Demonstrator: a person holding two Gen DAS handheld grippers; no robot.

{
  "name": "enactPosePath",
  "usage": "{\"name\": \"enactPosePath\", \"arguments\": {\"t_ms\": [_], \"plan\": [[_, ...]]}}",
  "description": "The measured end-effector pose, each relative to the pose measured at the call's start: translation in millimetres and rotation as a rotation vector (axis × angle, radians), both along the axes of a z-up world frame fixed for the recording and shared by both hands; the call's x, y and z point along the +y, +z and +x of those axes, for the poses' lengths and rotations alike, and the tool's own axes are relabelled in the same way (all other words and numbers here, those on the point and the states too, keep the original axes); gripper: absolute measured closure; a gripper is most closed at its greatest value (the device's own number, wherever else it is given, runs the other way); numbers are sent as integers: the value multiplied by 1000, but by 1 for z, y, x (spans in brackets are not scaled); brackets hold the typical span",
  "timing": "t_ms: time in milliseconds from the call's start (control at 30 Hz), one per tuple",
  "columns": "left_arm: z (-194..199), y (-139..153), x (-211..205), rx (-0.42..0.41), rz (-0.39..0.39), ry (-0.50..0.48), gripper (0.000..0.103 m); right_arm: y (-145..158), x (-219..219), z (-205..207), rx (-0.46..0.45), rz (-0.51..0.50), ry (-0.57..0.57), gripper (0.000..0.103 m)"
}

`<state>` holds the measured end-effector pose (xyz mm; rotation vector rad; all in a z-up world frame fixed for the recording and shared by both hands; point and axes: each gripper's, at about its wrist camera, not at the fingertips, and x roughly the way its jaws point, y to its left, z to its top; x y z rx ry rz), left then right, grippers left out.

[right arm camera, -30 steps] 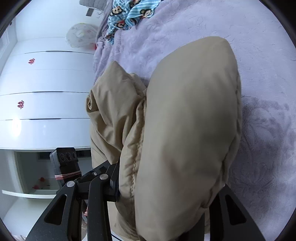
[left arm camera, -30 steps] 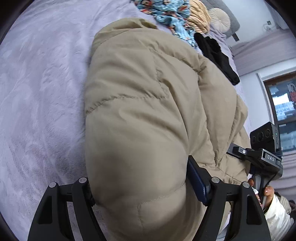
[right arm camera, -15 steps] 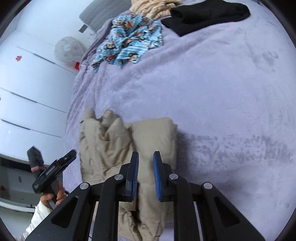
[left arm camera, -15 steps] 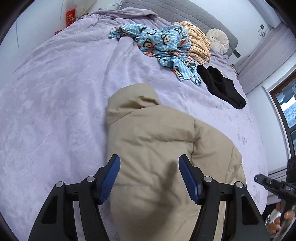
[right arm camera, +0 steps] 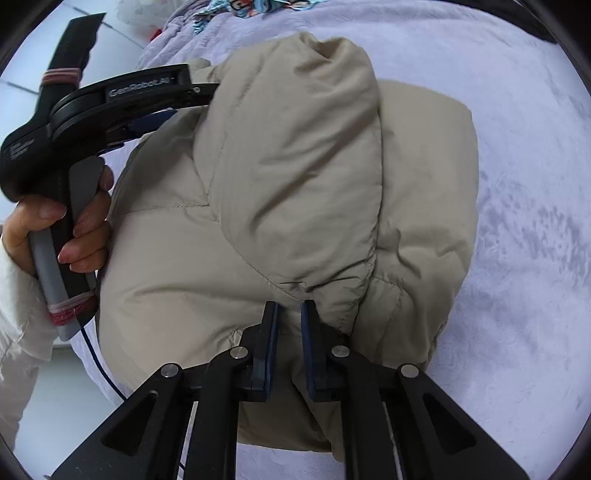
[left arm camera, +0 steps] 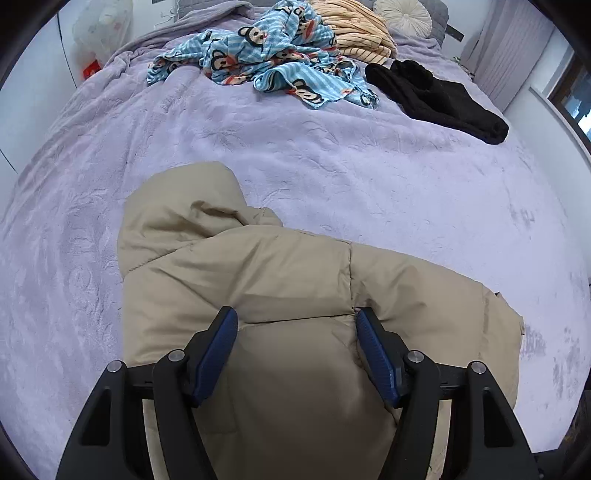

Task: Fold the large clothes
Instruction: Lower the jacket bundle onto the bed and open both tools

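**Both claws over the folded beige jacket on the bed**

Your left claw (left arm camera: 295,350) stands with its blue pads (left arm camera: 216,354) well apart above the beige puffer jacket (left arm camera: 288,280). The padding bulges up between the jaws, but neither pad presses on it. In the right wrist view you can see this same claw from the side, gripped by your left hand (right arm camera: 62,225), its jaws reaching in over the jacket's far side.

Your right claw (right arm camera: 288,332) has just been closing, and its jaws now stand nearly together with only a narrow gap. A slim ridge of the jacket's fabric shows in that gap; whether the pads actually pinch it, you cannot tell.

The jacket lies folded into a thick bundle on the lilac bed (left arm camera: 369,177), close to the bed's near edge and nearer its left side. Its hood (left arm camera: 192,206) points towards the head of the bed.

Further out, well apart from the jacket, three other garments lie near the head of the bed: a blue monkey-print garment (left arm camera: 273,51) in the middle, a striped peach one (left arm camera: 354,33) touching it behind, and a black one (left arm camera: 436,99) towards the right edge. A round cream cushion (left arm camera: 404,16) sits at the headboard.
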<state>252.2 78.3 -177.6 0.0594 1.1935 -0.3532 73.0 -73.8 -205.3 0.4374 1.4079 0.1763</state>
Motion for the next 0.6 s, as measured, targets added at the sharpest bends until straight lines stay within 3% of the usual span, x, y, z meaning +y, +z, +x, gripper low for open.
{"name": "enactPosePath", "arguments": {"t_ms": [133, 300, 467, 600], "plan": [[-22, 28, 20, -29, -15, -1, 35, 2, 2, -4, -2, -25, 23, 92], [-84, 47, 74, -38, -19, 23, 35, 0, -1, -8, 0, -4, -5, 92], [-138, 23, 111, 71, -25, 86, 34, -6, 2, -10, -10, -28, -7, 92], [-156, 12, 117, 89, -12, 102, 34, 0, 14, -8, 3, -58, -3, 92]]}}
